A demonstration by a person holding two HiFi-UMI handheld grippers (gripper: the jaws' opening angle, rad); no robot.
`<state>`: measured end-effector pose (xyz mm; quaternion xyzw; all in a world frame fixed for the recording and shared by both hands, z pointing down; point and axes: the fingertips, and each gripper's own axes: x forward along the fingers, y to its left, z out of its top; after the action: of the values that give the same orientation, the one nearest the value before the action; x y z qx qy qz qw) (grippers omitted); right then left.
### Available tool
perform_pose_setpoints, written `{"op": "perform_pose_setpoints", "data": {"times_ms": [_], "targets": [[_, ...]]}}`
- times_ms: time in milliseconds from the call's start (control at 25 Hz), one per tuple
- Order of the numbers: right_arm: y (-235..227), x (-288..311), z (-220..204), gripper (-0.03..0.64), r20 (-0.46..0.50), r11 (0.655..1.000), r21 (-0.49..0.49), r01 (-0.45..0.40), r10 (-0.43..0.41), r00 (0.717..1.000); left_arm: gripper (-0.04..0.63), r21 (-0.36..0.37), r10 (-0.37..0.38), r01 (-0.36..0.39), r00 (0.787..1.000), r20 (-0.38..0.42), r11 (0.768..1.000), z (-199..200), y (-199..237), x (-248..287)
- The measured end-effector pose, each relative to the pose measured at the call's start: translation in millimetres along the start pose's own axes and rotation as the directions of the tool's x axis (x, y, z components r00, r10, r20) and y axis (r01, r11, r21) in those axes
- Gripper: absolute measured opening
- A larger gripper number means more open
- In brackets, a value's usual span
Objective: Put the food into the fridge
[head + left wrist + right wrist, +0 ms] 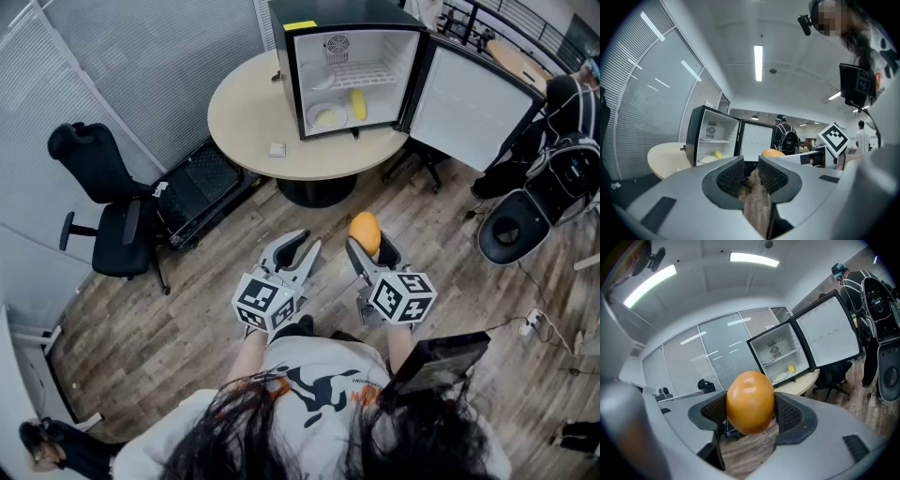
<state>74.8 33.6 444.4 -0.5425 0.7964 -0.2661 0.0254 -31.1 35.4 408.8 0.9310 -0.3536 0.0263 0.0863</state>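
My right gripper [370, 247] is shut on an orange fruit [365, 232], which fills the space between the pads in the right gripper view [750, 401]. My left gripper [298, 251] hangs beside it, a narrow gap between its pads and nothing in them [751, 177]. Both are held over the wood floor, short of the round table [246, 108]. On that table stands a small black fridge [349, 66] with its door [472, 103] swung open to the right. Inside lie a white plate [327, 116] and a yellow food item [358, 104].
A black office chair [108, 206] stands at the left. Another black chair [514, 225] and a person with a backpack [572, 141] are at the right. A small white object [277, 149] lies on the table. Blinds [159, 66] line the wall behind.
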Motion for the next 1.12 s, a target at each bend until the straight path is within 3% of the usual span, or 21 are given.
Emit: {"op": "perform_pose_setpoints", "data": {"times_ms": [640,1120], "targets": [[1.1,-11.2,-7.1,0.322,0.001,1.0,0.023,-0.018,0.018,1.0,0.094,-0.004,0.013,-0.013,1.0,-0.011,1.0,-7.7,-10.5,-4.7],[-12.3,-33.0,-28.8,0.322,-0.059,0.999,0.015,-0.048,0.048,0.997,0.094,-0.031,0.033,-0.033,0.999,-0.003,0.999,-21.3,-38.3,-2.2]]}}
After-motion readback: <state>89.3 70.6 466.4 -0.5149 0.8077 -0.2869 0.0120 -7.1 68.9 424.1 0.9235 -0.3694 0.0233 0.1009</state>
